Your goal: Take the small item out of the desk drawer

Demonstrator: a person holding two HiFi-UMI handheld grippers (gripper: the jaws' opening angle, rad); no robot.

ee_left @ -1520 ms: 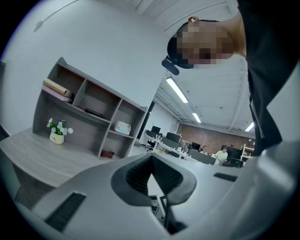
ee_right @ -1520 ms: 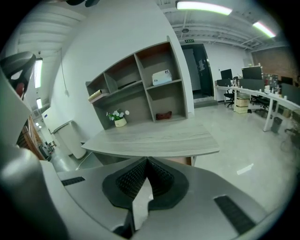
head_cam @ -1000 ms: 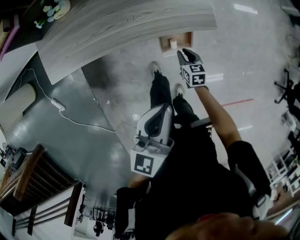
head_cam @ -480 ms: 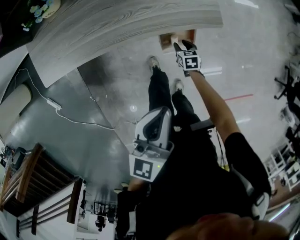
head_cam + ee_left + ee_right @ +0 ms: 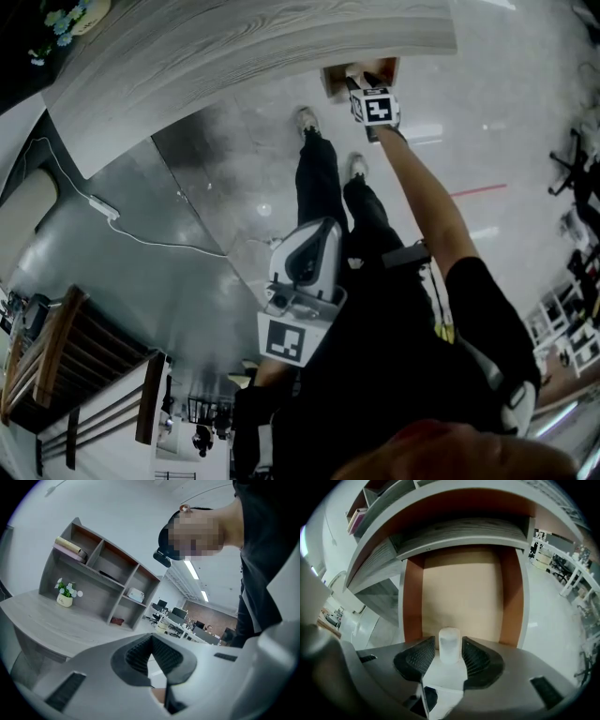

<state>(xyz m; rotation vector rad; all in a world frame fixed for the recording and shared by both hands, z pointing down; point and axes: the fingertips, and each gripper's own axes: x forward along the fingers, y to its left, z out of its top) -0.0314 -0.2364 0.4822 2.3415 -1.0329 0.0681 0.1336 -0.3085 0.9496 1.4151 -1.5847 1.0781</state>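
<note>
A small white cylinder point(image 5: 450, 649) stands upright on the pale floor of the open desk drawer point(image 5: 461, 592). My right gripper point(image 5: 449, 640) reaches into that drawer with its jaws opening; the cylinder sits between the ribbed pads, which stand close beside it without pressing. In the head view the right gripper point(image 5: 364, 82) is at the drawer point(image 5: 332, 79) under the grey wooden desktop point(image 5: 234, 47). My left gripper point(image 5: 323, 230) hangs low by the person's body, its pads point(image 5: 140, 651) touching at the tips with nothing between them.
A power strip with a white cable point(image 5: 105, 208) lies on the glossy floor at left. Wooden furniture point(image 5: 56, 361) stands at the lower left. The person's legs and shoes point(image 5: 307, 122) are below the desk. A shelf unit point(image 5: 98, 578) with a plant pot point(image 5: 65, 598) sits on the desk.
My right gripper has moved forward from in front of the drawer into it, and the white cylinder now stands between its jaws. The left gripper has stayed in place.
</note>
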